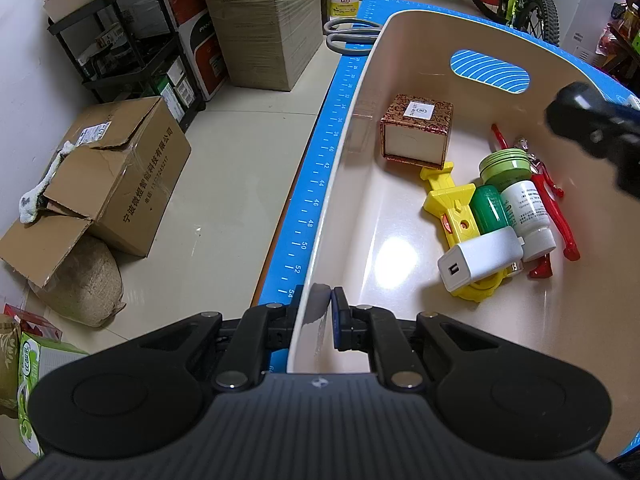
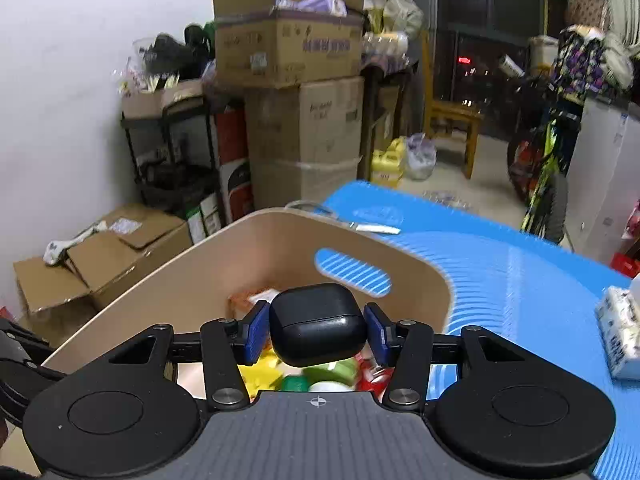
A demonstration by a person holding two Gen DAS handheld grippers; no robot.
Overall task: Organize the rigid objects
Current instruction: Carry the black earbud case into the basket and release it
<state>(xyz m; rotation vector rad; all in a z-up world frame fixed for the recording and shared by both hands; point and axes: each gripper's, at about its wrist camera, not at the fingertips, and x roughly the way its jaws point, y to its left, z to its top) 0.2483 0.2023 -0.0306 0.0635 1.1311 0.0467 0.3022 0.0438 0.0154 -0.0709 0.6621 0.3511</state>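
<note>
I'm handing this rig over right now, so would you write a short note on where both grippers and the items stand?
Left gripper: shut on the near rim of the beige bin, steadying it.
Right gripper: shut on a black earbud case, held above the bin, not yet released.
Already in the bin: patterned box, yellow toy, white charger, green jar, green bottle, white bottle, red tool.
Left to do: drop the case in. Scissors lie on the blue mat beyond the bin, and a tissue pack to its right; both may still need sorting.
</note>
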